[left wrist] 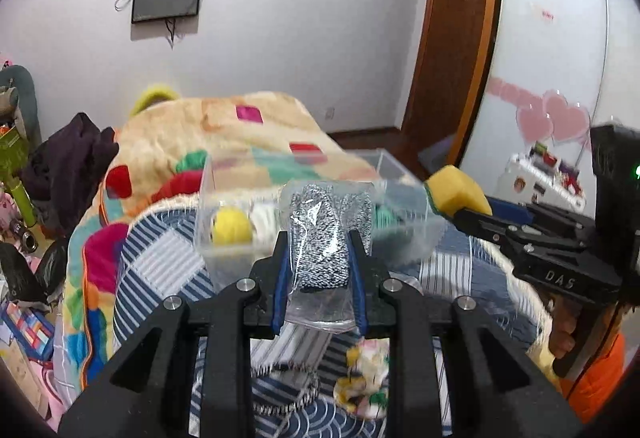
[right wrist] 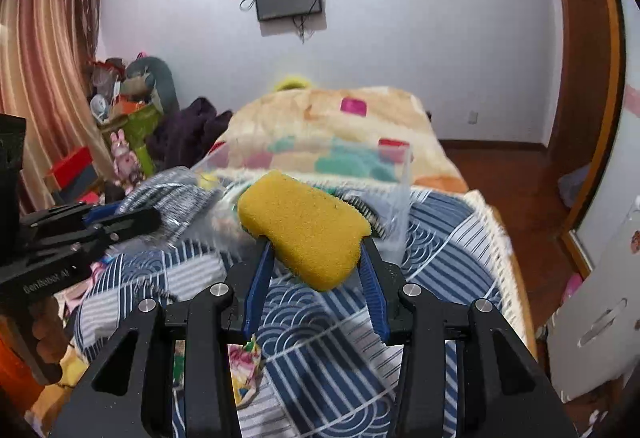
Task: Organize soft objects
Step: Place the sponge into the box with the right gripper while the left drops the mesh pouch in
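My left gripper (left wrist: 318, 244) is shut on a bagged black-and-white knit cloth (left wrist: 320, 238) and holds it above the bed, in front of a clear plastic box (left wrist: 224, 198). The box holds a yellow ball (left wrist: 232, 228), a white item and a green item. My right gripper (right wrist: 316, 250) is shut on a yellow sponge (right wrist: 304, 230) with a dark scouring side, just before the clear box (right wrist: 400, 198). In the left wrist view the right gripper (left wrist: 460, 204) and sponge (left wrist: 456, 194) sit right of the box. In the right wrist view the left gripper (right wrist: 132, 218) holds the cloth (right wrist: 176, 206).
A blue-and-white patterned quilt (right wrist: 440, 238) covers the bed, with a colourful blanket (left wrist: 224, 126) behind the box. A small floral cloth (left wrist: 366, 378) lies on the quilt near me. Clutter stands left of the bed (right wrist: 128, 110); a wardrobe door (left wrist: 560, 38) is on the right.
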